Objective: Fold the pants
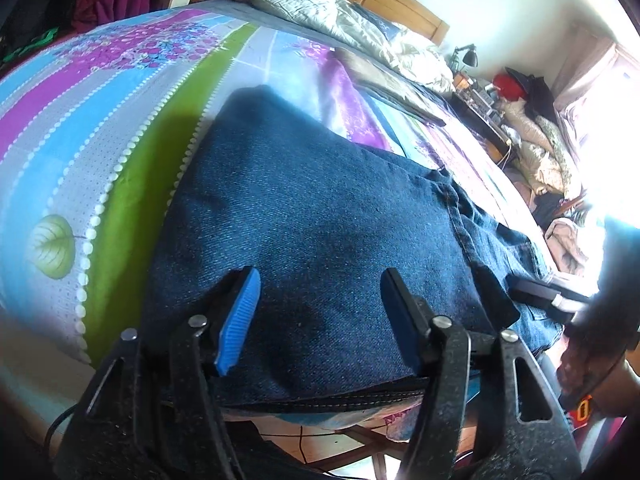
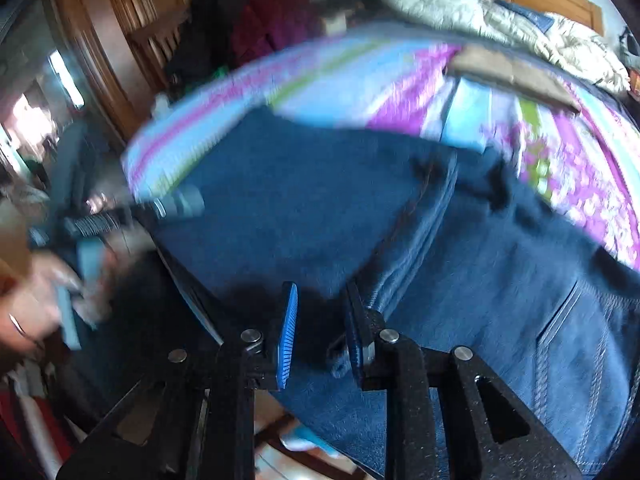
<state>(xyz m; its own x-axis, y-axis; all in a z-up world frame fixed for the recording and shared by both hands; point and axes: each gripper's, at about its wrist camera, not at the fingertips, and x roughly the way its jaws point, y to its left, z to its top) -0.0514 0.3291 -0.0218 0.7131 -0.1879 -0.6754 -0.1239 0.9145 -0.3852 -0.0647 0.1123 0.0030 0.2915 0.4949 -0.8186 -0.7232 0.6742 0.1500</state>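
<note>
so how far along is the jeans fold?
Done: the jeans lie on the bed sheet with the legs already folded over the seat and pocket. In hand: nothing; the left gripper and right gripper hover open above the denim. Left: likely one more fold.

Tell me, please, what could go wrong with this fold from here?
1. The dark blue denim pants lie at the near edge of the striped floral bedsheet; a tug toward the person could slide them off.
2. The right gripper looks blurred, suggesting motion; its fingers might snag the folded leg's hem and spoil the fold.
</note>
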